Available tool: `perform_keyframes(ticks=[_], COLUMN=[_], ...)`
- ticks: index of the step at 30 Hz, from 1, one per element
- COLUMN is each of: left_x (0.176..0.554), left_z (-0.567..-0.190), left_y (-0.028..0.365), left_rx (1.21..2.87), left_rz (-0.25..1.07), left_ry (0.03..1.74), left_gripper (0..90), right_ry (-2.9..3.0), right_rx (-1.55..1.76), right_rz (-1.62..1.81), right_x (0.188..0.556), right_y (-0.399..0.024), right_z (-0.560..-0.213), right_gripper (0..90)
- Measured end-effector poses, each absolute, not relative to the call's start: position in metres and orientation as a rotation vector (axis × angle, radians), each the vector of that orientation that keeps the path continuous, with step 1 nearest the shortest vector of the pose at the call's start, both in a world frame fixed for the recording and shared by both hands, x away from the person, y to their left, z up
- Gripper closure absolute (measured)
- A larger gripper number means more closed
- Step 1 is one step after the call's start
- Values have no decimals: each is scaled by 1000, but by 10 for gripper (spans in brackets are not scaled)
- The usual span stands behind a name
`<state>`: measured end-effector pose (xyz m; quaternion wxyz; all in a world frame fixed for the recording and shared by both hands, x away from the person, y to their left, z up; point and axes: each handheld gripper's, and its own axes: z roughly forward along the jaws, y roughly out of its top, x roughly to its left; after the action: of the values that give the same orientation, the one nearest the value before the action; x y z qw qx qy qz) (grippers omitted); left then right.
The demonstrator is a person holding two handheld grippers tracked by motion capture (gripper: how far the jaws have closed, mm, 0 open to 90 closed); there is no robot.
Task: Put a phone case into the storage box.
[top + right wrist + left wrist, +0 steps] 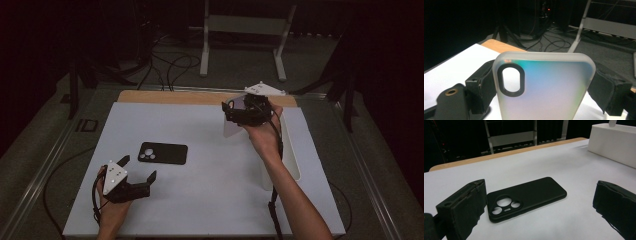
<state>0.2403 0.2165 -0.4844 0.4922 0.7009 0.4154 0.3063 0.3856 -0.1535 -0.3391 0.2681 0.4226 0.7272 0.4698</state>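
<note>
One frosted phone case [544, 87] is being held upright, camera cutout topmost, clamped across its width by the right gripper [245, 111]. A second, black case [162, 153] is lying flat, seemingly lengthwise across the table [200, 200]. The left gripper [136, 176] is being held wide open and empty.

Phone case [162, 153] lies flat on the bench [200, 200], left of centre. Left hand-held gripper [135, 175] sits just nearer, pointing at it. Far right, the right hand-held gripper [235, 111] holds another case [544, 87] upright beside the bin [290, 150].

White bin [292, 155], floor cables [175, 65], metal stand [242, 30]
</note>
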Motion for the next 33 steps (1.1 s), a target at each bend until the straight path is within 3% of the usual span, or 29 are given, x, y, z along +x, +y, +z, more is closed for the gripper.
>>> perform_keyframes(ticks=[33], left_x=[240], left_z=[-484], left_y=[217], left_rx=[1694], left_rz=[747], left_ry=[1010], left_gripper=[0], right_ry=[1843], right_rx=[1322], right_rz=[1098], right_x=[435], right_y=[-211], right_z=[-343], right_gripper=[164])
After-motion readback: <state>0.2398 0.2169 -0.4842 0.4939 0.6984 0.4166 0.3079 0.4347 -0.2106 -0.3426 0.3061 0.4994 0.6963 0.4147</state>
